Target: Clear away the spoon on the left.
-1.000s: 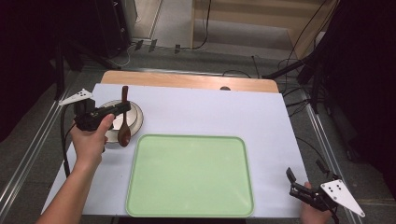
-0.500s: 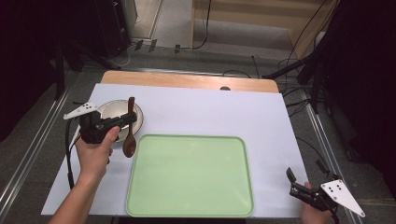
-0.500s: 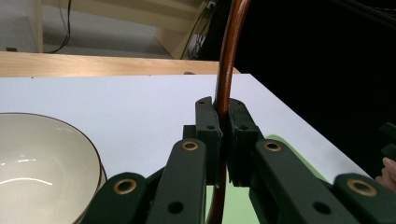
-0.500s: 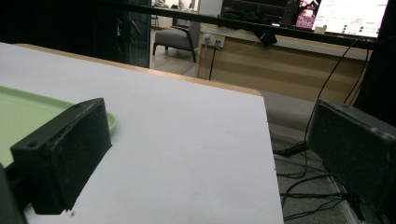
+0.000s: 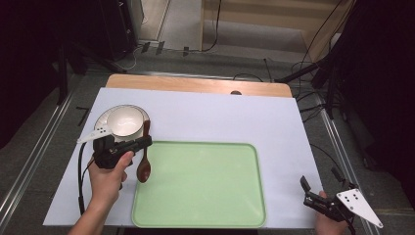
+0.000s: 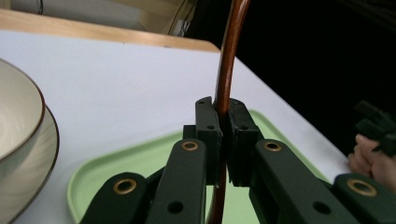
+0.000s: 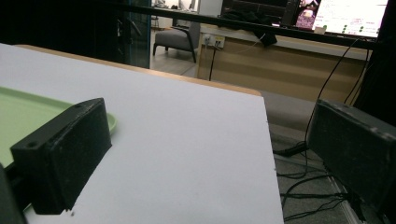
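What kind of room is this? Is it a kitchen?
Probably not a kitchen; more likely a lab or office for recording. Cables cross the floor, metal rails frame the table, and a lit screen glows behind.

The green tray (image 5: 198, 183) is lying bare across its whole bed, giving open passage over it. Just off its left rim, the left gripper (image 5: 143, 142) is pinching a brown spoon (image 5: 144, 159) that is hanging there, crowding that edge. Beyond the tray's far-left corner a bowl (image 5: 124, 120) is sitting on a plate (image 5: 101, 119). The right gripper (image 5: 320, 187), jaws apart, is occupying the table past the tray's near-right corner.
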